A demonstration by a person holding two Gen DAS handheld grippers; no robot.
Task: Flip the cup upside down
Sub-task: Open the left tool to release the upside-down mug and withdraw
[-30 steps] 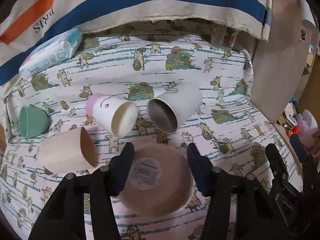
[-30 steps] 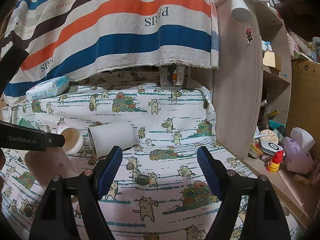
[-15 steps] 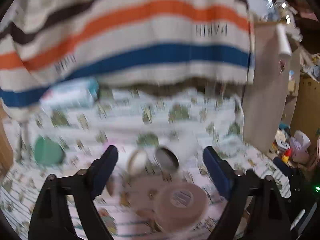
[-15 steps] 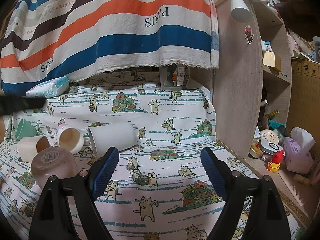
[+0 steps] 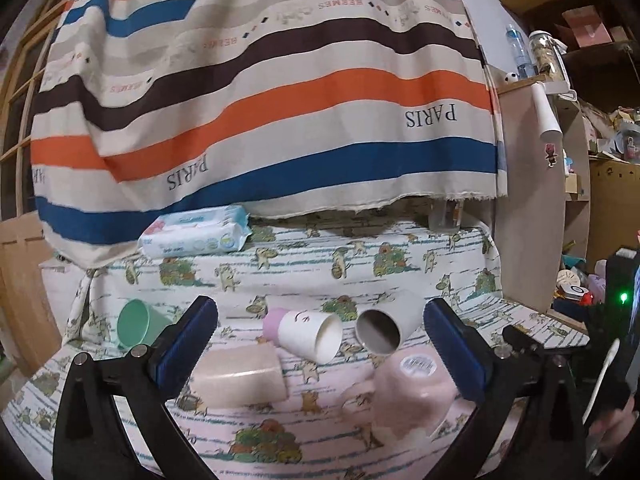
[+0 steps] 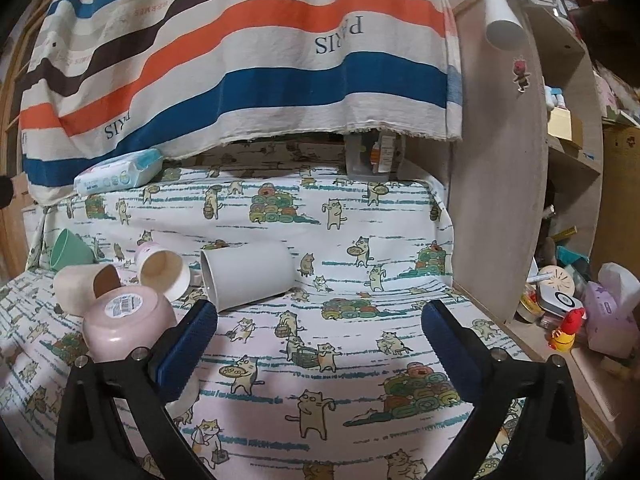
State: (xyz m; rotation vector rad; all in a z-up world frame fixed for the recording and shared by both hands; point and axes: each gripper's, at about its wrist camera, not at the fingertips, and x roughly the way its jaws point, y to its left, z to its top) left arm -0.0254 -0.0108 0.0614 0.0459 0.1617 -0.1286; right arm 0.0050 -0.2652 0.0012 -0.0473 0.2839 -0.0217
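A striped cloth (image 5: 260, 92) printed with "PARIS", one only, hangs across the back, its frayed hem over the far edge of the worktop (image 6: 360, 360). The worktop wears one cat-printed cover. At its far left lies one pack of wet wipes (image 5: 194, 236), flat against the hanging cloth.

Five cups are out. Four lie on their sides: a white mug (image 6: 246, 278) with its mouth turned left in the right wrist view, a white paper cup (image 5: 304, 332) with a pink base just left of it, a beige cup (image 5: 240, 376) nearer the front, and a green cup (image 5: 138, 324) well apart at the left edge.

The fifth is the pink cup (image 5: 408, 394), standing upside down on the worktop at the front of the group, in front of the white mug. It is pale pink and smooth, its flat base uppermost and carrying a round white barcode sticker; its mouth is down on the cover. A handle juts from its left side in the left wrist view.

The left claw (image 5: 320, 344) is spread wide with nothing between its blue pads, hovering above the cups. The right claw (image 6: 320, 340) is likewise wide apart and holds nothing, over bare cover to the right of the pink cup.
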